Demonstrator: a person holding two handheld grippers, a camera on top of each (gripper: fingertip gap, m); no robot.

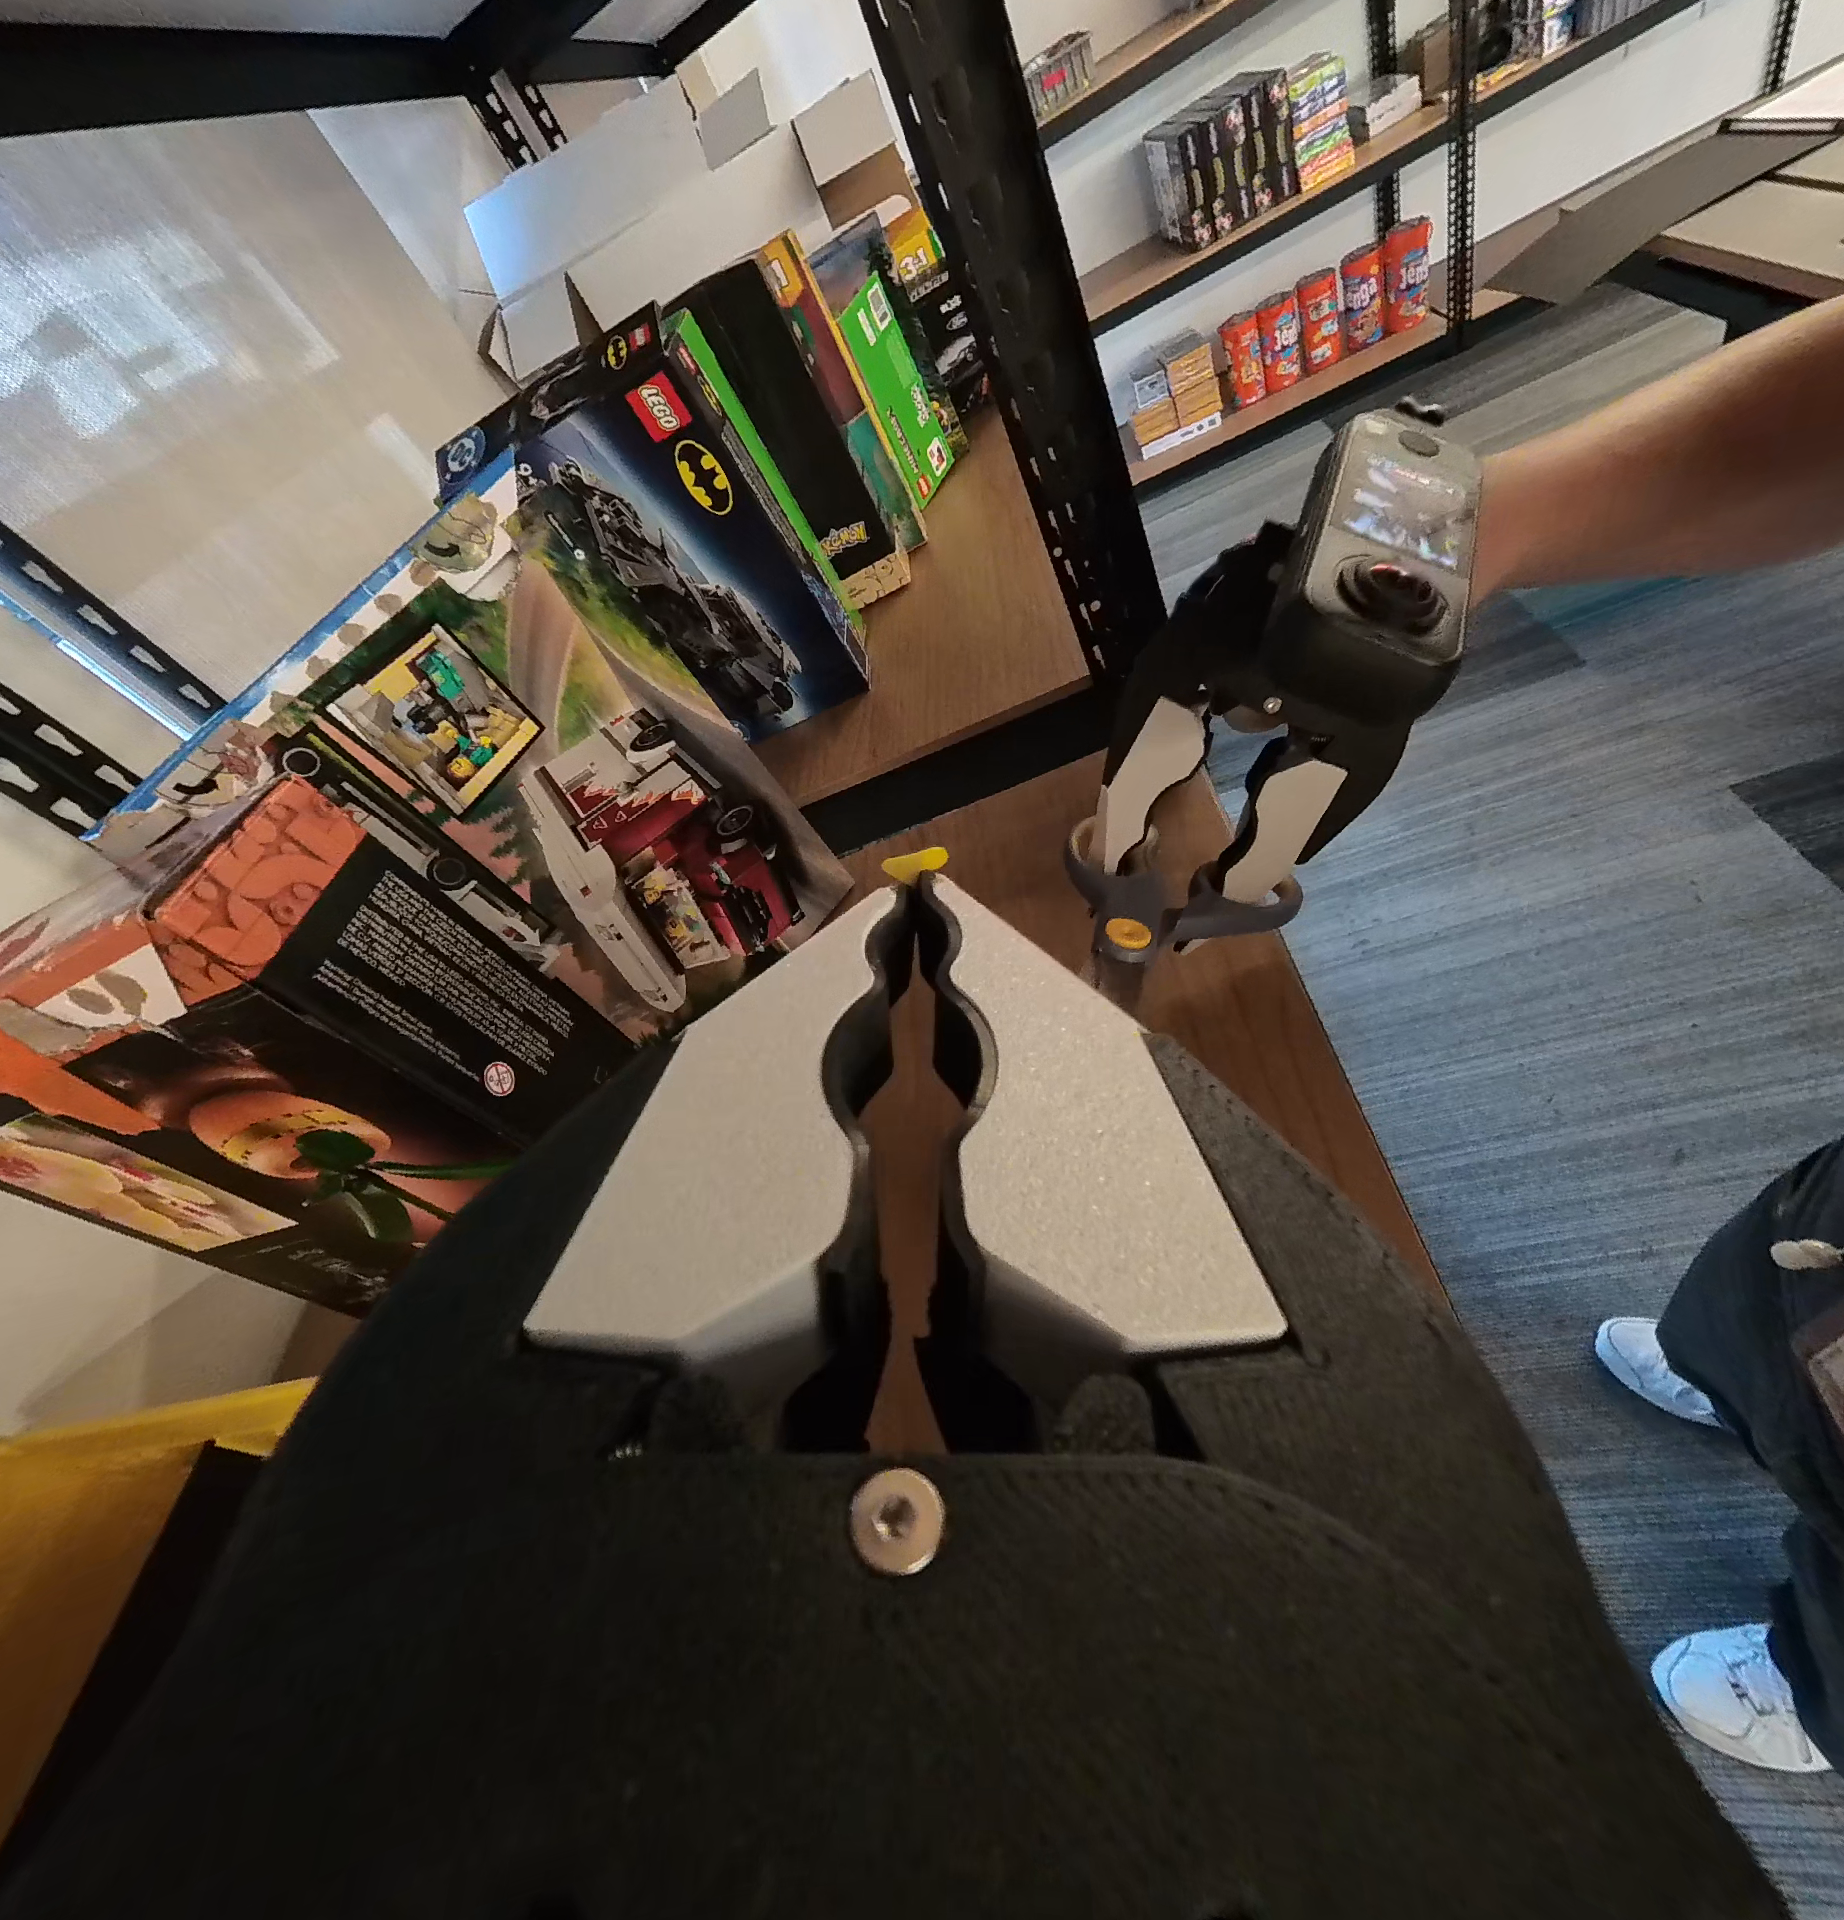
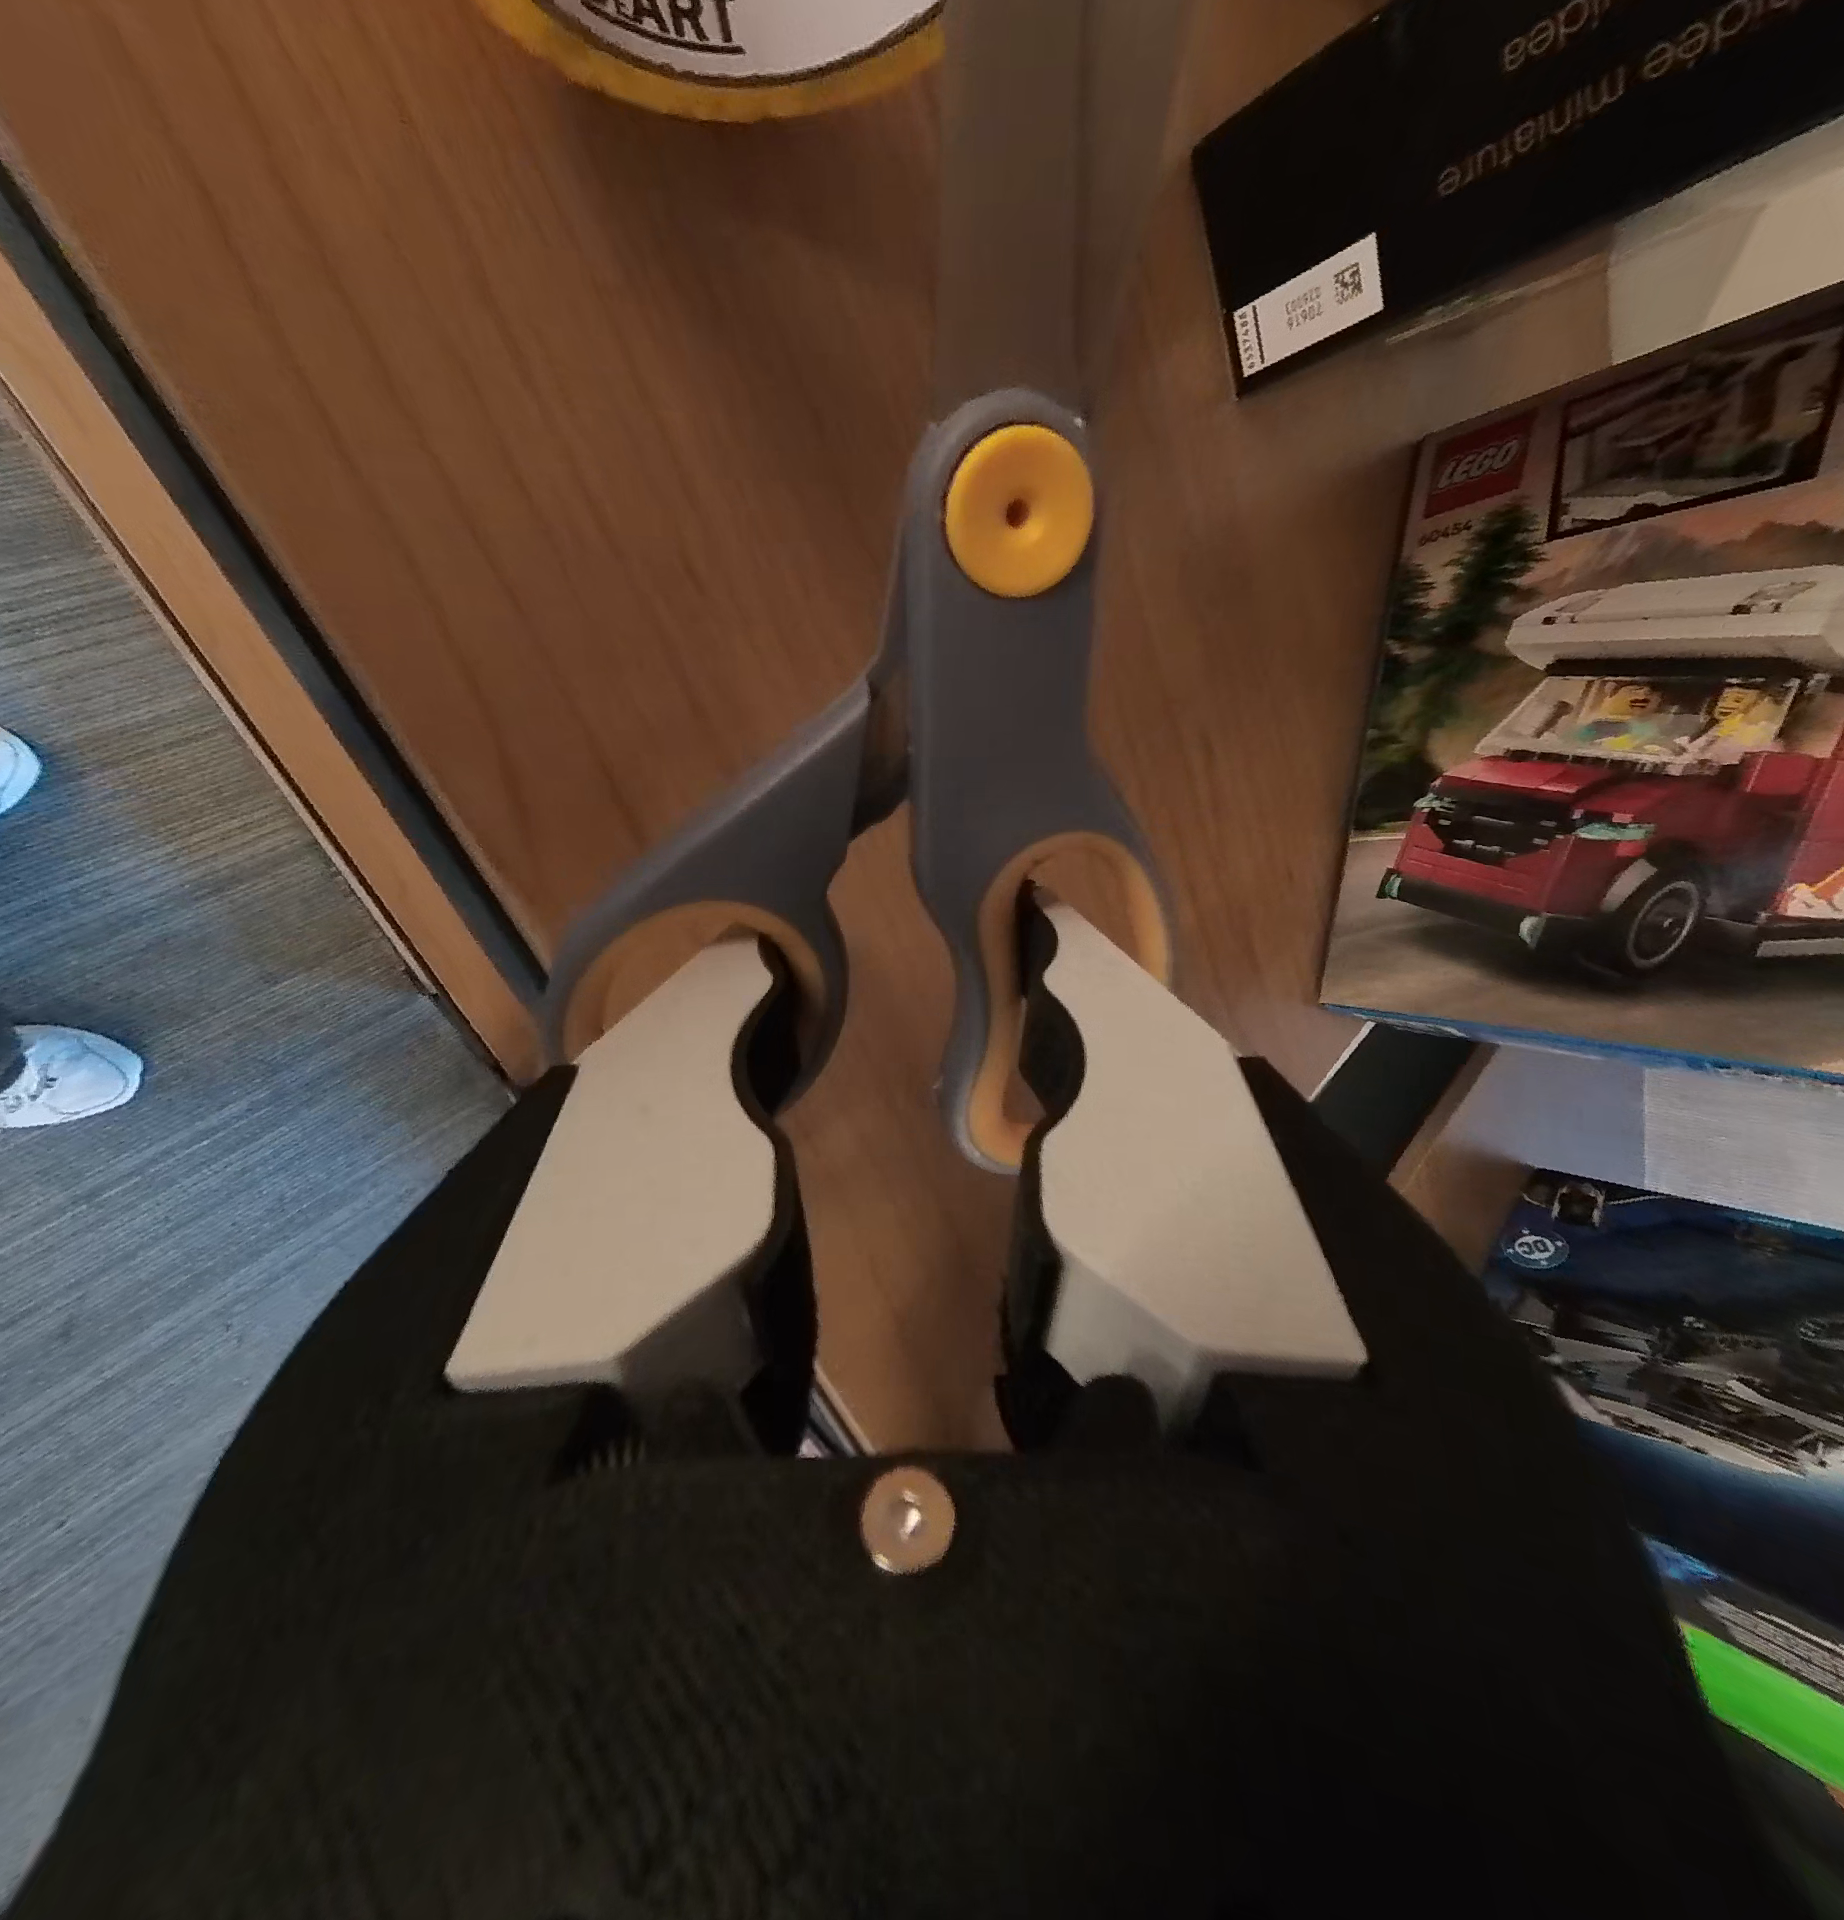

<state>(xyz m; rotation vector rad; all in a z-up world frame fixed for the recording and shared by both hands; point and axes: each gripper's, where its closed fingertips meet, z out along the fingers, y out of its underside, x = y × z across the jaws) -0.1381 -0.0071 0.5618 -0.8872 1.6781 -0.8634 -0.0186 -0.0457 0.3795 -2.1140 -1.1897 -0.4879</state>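
My left gripper (image 1: 918, 894) is shut, with a small yellow piece (image 1: 916, 862) pinched at its tips, low over the wooden shelf (image 1: 1240, 997). My right gripper (image 2: 897, 925) has one finger through each handle loop of grey scissors with a yellow pivot (image 2: 1017, 509), jaws apart. The scissors' blade points away over the shelf (image 2: 482, 416) towards a round yellow-rimmed white disc (image 2: 710, 52). In the left wrist view the right gripper (image 1: 1180, 868) and scissors (image 1: 1126, 930) are near the shelf's front edge, just right of my left tips.
A camper-van toy box (image 1: 606, 831) (image 2: 1624, 727) and a black box (image 2: 1520, 156) lie on the shelf beside the grippers. More boxes (image 1: 689, 540) stand behind. A black rack post (image 1: 1022, 364) rises ahead. A person's shoes (image 1: 1728, 1704) stand on the grey carpet (image 1: 1572, 935). The left gripper's tips are roughly 25 centimeters from the right gripper's.
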